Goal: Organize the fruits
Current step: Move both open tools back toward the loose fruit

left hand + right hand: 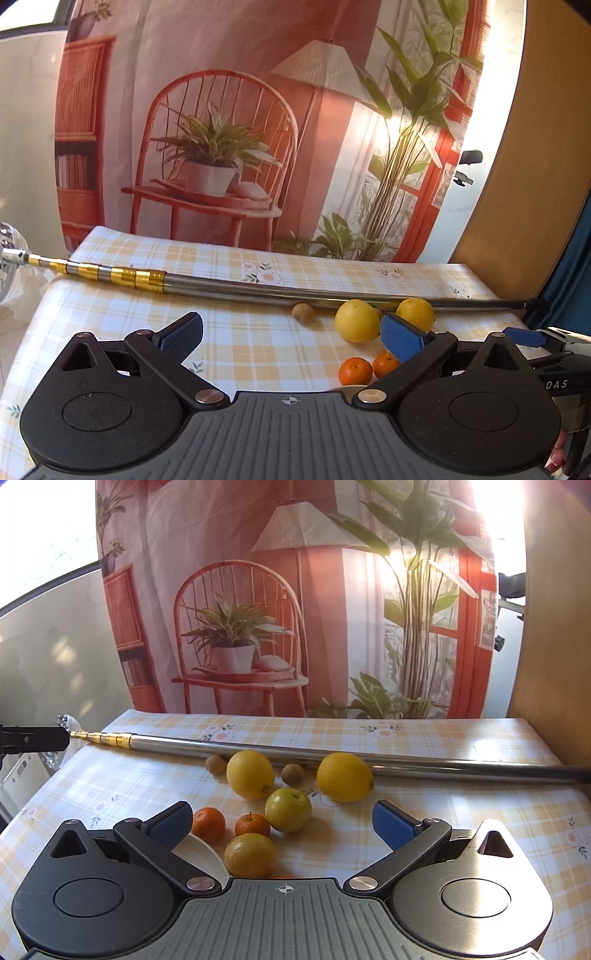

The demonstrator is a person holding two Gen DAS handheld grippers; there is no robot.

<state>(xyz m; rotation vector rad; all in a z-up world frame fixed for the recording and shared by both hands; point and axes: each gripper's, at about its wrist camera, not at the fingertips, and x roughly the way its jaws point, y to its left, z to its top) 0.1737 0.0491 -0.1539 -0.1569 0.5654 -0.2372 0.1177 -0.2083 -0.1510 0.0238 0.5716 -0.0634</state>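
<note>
Landmark: the telescopic metal pole [332, 755] lying across the checked tablecloth [461, 812]. Everything sits on the near side of it.

Largest first: two lemons, left lemon [250, 774] and right lemon [345, 777], both just beside the pole, the right one looks to be touching it. Risk: a nudge sends either rolling along the pole or shoves the pole itself, since it is loose and round.

Green apple-like fruit [288, 809] and a yellow-green citrus [251, 854] sit nearer than the lemons, close together. Reaching for one likely bumps the other.

Two mandarins, [209, 824] and [253, 825], further from the pole, beside a white dish [201, 853] whose rim is partly hidden by the gripper finger. The dish is probably the target, cannot confirm.

Smallest: two brown round fruits [216, 764] and [293, 774], tucked right against the pole. Hard to pinch, little clearance, likely to squirt out sideways.

Right gripper [282, 821] spread wide, holding nothing, hovering over the cluster. Left gripper [291, 338] also spread wide and empty, off to the cluster's left. The right gripper's tip shows at the edge of the left wrist view, so the two could collide if both reach in.
</note>
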